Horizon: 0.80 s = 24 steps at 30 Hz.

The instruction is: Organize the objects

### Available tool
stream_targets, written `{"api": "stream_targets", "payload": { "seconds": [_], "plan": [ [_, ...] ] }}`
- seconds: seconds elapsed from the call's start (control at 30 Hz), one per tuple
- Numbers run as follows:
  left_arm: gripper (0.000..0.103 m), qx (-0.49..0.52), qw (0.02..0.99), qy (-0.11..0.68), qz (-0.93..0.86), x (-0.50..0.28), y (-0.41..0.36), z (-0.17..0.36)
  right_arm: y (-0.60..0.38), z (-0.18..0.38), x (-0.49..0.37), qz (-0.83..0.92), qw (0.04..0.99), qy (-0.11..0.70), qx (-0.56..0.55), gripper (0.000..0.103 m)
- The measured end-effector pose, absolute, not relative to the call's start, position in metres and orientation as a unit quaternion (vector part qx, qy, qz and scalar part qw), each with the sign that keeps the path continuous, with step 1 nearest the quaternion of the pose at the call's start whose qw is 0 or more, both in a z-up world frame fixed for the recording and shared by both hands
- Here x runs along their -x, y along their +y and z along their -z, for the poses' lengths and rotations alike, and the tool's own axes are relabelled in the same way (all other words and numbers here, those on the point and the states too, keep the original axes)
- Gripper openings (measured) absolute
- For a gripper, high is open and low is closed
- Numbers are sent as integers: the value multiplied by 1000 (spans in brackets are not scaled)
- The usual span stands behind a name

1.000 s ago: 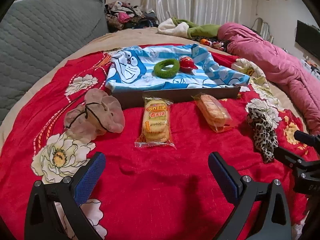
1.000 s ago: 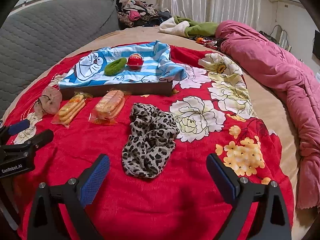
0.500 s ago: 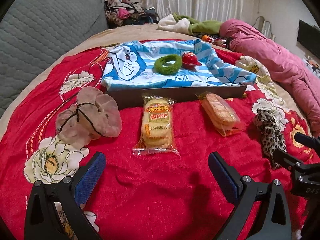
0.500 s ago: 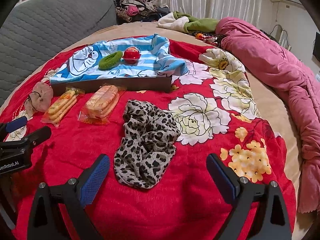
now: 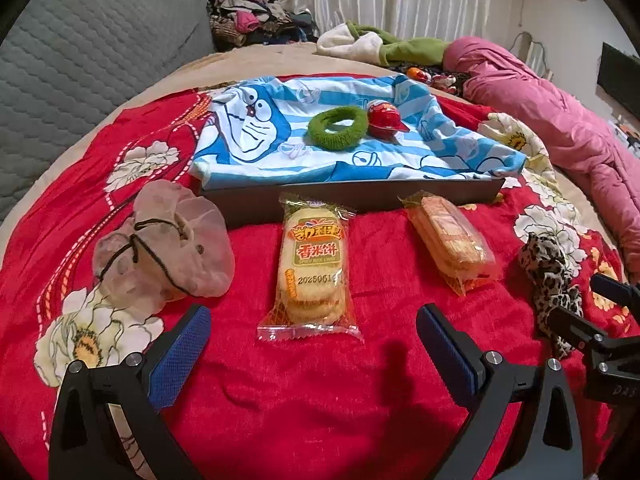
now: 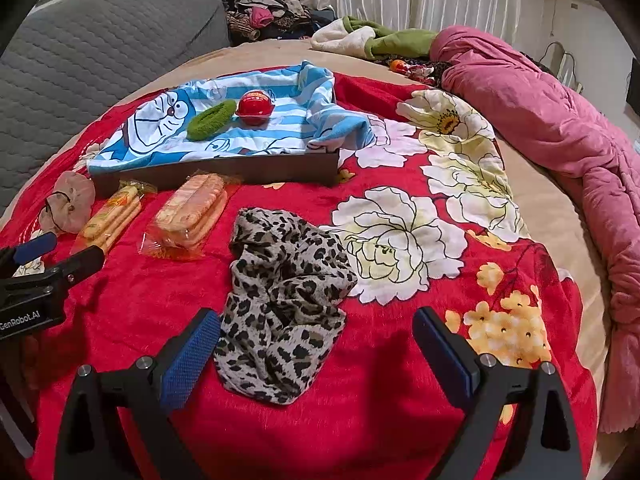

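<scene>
A dark tray [image 5: 360, 198] lined with a blue cartoon cloth [image 5: 280, 144] holds a green scrunchie [image 5: 338, 126] and a red round toy [image 5: 383, 117]. In front of it lie a pink sheer scrunchie [image 5: 164, 246], a rice cracker pack [image 5: 314, 272] and a second cracker pack [image 5: 448, 240]. My left gripper [image 5: 312, 356] is open just short of the first pack. A leopard-print scrunchie [image 6: 284, 304] lies on the red blanket, and my right gripper [image 6: 316, 354] stands open around its near end. The tray [image 6: 256, 170] shows at the upper left of the right wrist view.
A red flowered blanket [image 6: 400, 380] covers the bed. A pink quilt [image 6: 560, 128] lies rolled along the right side, a grey quilted headboard [image 5: 80, 52] on the left, and clothes [image 5: 380, 44] pile up at the far end.
Both grippers have moved forward and lower: the cracker pack and the leopard scrunchie are nearer and larger. Both stay open; nothing on the bed has moved.
</scene>
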<state>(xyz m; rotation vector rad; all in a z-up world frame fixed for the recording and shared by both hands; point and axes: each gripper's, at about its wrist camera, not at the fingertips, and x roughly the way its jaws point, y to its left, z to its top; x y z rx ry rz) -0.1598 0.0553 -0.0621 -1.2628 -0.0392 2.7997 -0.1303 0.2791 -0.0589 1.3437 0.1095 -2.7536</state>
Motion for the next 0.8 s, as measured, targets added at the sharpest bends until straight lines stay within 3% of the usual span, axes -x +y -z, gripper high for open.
{"api": "stream_targets", "payload": {
  "seconds": [0.67,0.8],
  "plan": [
    [102,425,45,-23,-904,191,59,75,277,72,149,893,43,31,-446,98],
    [95,434,47,-25,-899,194,58,80,278,73,151,894,47,24,-445,97]
  ]
}}
